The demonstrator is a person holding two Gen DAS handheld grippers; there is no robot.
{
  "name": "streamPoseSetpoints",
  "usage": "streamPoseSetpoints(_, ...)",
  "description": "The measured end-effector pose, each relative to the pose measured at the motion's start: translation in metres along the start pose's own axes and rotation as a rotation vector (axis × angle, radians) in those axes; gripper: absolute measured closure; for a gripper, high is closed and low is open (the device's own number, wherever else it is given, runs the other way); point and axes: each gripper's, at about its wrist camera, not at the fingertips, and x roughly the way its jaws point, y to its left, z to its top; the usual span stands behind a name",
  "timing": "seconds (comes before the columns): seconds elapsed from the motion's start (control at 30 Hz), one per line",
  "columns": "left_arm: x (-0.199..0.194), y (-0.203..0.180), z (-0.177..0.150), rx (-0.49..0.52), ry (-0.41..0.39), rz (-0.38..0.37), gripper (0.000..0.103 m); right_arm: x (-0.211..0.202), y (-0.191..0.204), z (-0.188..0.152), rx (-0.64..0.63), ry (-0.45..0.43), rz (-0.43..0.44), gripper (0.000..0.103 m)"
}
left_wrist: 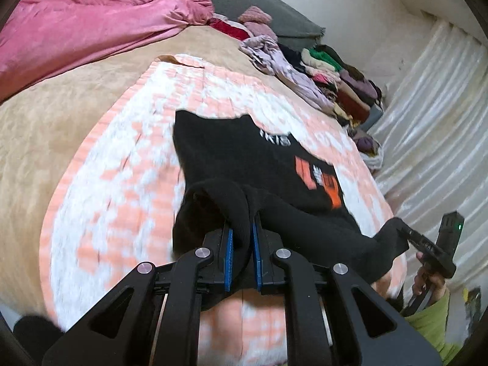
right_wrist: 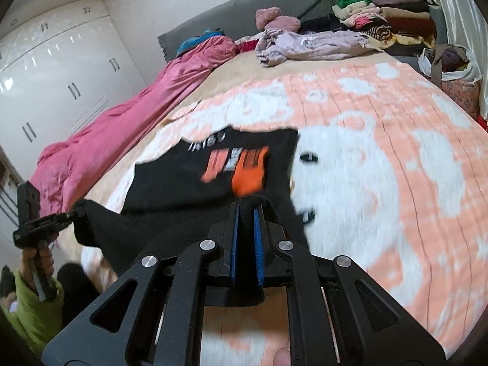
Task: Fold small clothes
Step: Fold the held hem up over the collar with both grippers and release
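Observation:
A small black garment (left_wrist: 244,158) with an orange and white print lies partly on the pink and white blanket (left_wrist: 122,183), its near edge lifted. My left gripper (left_wrist: 242,228) is shut on a fold of the near edge. My right gripper (right_wrist: 246,210) is shut on the other near corner; it also shows in the left wrist view (left_wrist: 402,231) at the right. In the right wrist view the black garment (right_wrist: 189,180) spreads ahead, and the left gripper (right_wrist: 76,213) holds its left corner. The views are motion-blurred.
The blanket (right_wrist: 396,183) covers a tan bed. A pink duvet (left_wrist: 76,30) lies along the far side. A lilac garment (right_wrist: 305,44) and stacked folded clothes (right_wrist: 381,15) sit by the grey headboard. A bag (right_wrist: 451,70) stands at the bed's right. White wardrobes (right_wrist: 55,70) stand left.

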Motion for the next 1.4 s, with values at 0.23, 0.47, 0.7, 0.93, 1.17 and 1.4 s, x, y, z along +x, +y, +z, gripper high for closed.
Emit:
streamPoseSetpoints(0.23,0.036,0.017,0.045,-0.079,0.001,0.034,0.093,0.044,-0.014,0.043,0.026,0.002,-0.075,0.098)
streamPoseSetpoints(0.47,0.069,0.036,0.071,-0.138,0.018,0.067,0.093,0.098,-0.024,0.063,0.038,0.066,-0.125,0.098)
streamPoseSetpoints(0.7,0.099,0.051,0.075,-0.16,0.028,0.098,0.09,0.135,-0.05,0.059,0.103,0.109,-0.128,0.097)
streamPoseSetpoints(0.93,0.083,0.058,0.067,-0.171,-0.013,0.049,0.08,0.115,-0.066,0.051,0.164,0.056,-0.111,0.067)
streamPoseSetpoints(1.17,0.04,0.025,0.06,-0.024,-0.102,0.089,0.057,0.075,-0.02,0.048,-0.021,0.01,-0.057,0.063)
streamPoseSetpoints(1.4,0.066,-0.05,0.025,0.221,0.005,0.01,0.057,0.079,0.046,0.012,-0.214,0.116,0.085,0.064)
